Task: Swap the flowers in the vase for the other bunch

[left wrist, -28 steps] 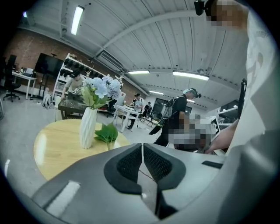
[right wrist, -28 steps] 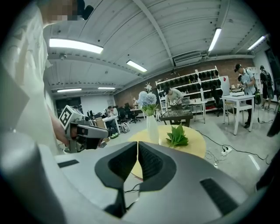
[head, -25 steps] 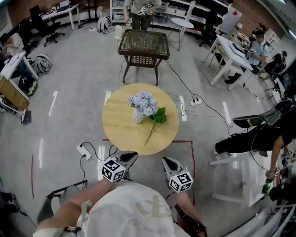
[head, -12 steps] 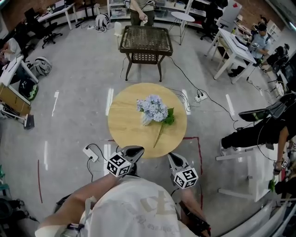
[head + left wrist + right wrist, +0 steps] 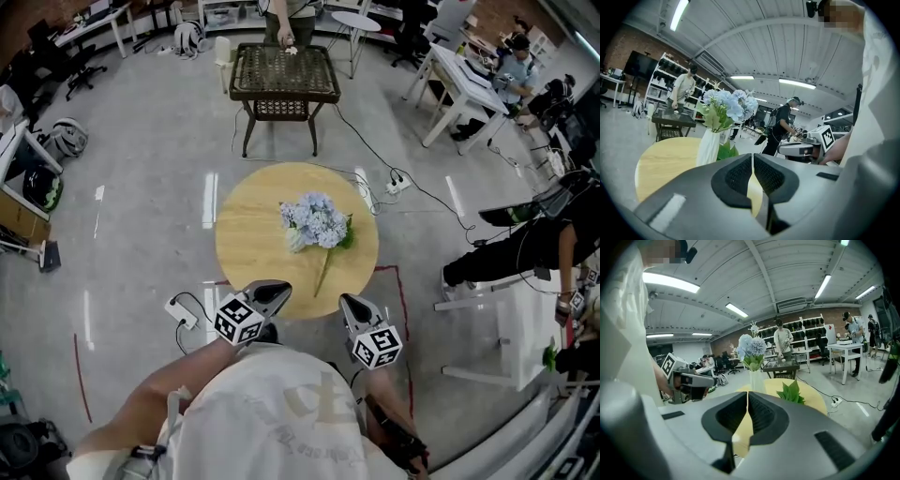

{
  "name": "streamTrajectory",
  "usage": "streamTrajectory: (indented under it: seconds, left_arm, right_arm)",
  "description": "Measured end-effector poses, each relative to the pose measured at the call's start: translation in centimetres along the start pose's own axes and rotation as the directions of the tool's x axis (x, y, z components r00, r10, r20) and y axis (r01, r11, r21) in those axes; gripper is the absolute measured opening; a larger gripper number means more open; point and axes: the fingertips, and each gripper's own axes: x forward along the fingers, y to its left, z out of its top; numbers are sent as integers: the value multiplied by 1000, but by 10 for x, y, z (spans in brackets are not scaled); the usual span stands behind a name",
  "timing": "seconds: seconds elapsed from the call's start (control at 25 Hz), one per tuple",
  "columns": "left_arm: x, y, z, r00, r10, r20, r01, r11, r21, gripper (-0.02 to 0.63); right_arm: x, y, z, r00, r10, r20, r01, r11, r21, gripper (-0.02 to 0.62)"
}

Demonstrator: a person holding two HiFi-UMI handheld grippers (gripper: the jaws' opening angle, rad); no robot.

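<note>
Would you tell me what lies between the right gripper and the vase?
In the head view, the loose bunch's stem lies on the table, between the right gripper and the vase.

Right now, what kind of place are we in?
Probably a lab or workshop-style open office: white work desks along the edge, a power strip out on the concrete floor, red floor tape marking a zone beside the round table.

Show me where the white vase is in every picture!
Head view: the white vase is near the middle of the round wooden table, half under the blue flowers.
Left gripper view: left of centre.
Right gripper view: at the centre.
Shared landmark: the dark wicker table behind it.
</note>
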Motion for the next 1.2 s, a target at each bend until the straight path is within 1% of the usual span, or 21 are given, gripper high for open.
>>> streamTrajectory:
  seconds: [0.2,0.48,0.64,0.84,1.04,1.08,1.16,1.2]
  left_arm:
    - [-10,18,2,1000,-12,-5,12,1000,16,17]
    - [-16,30,3,1000,-21,-1,21,1000,16,17]
    - [-22,40,7,1000,-15,24,15,1000,9,17]
    - [-27,56,16,999,15,50,-16,1000,12,17]
    - [-30,70,31,995,52,84,-56,997,44,20]
    - [-30,71,34,995,55,87,-59,997,55,25]
    - [-31,74,41,994,59,89,-66,995,77,126]
    - [-32,75,44,994,62,91,-70,994,89,146]
  right_arm:
    - [18,9,5,1000,-11,-7,11,1000,-12,9]
    - [26,11,11,999,-39,-12,39,999,-16,9]
    - [32,12,13,999,-40,-22,39,999,-30,9]
    - [42,12,15,999,-29,-29,28,999,-34,9]
    - [54,5,12,999,-3,-32,2,999,-32,9]
    - [57,4,12,999,2,-32,-3,1000,-31,9]
    - [62,2,11,999,8,-31,-9,1000,-26,9]
    - [64,2,11,1000,11,-30,-11,1000,-24,9]
